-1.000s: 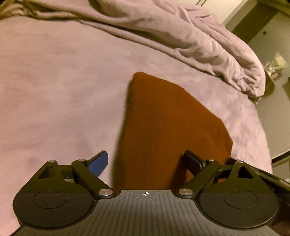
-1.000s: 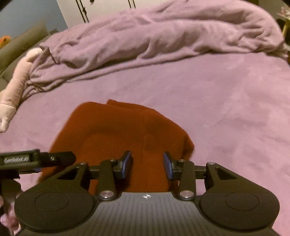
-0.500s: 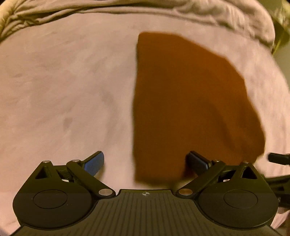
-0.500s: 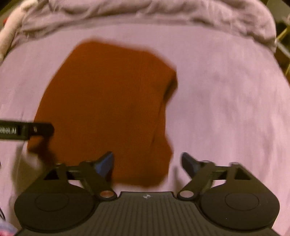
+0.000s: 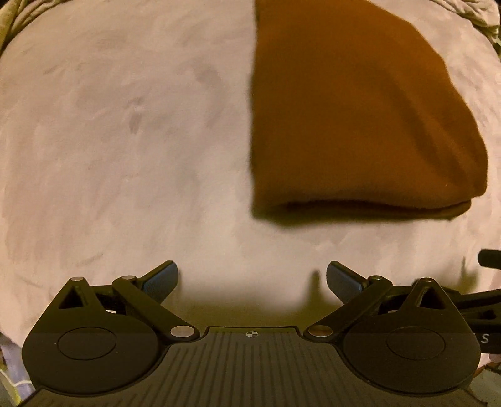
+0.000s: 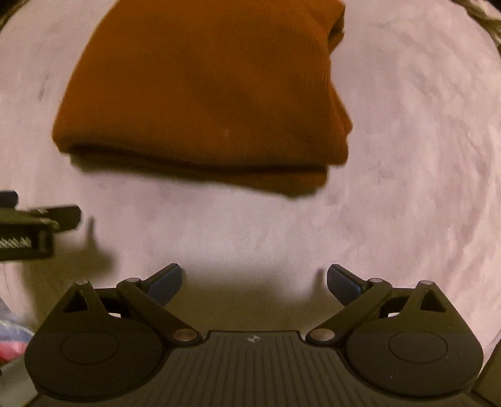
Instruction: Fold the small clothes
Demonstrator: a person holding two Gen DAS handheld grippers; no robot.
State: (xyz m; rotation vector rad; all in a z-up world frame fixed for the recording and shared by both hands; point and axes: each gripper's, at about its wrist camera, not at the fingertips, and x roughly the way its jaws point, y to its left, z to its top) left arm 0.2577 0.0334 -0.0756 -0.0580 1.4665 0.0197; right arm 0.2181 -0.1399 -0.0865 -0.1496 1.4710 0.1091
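Observation:
A rust-brown knit garment (image 5: 353, 109) lies folded flat on the purple bedspread (image 5: 125, 141), its doubled edge facing me. It also shows in the right wrist view (image 6: 206, 90). My left gripper (image 5: 252, 280) is open and empty, pulled back from the garment's near edge and offset to its left. My right gripper (image 6: 253, 280) is open and empty, also short of the near edge. The left gripper's body (image 6: 34, 228) shows at the left edge of the right wrist view.
A rumpled purple blanket (image 5: 469, 18) lies along the far edge of the bed. Something red and blue (image 6: 12, 344) shows at the lower left of the right wrist view. The right gripper's body (image 5: 482, 310) shows at the right edge.
Both grippers have let go of the garment and drawn back and up from it. The right jaws went from nearly closed to wide open. The garment now lies folded on the bed.

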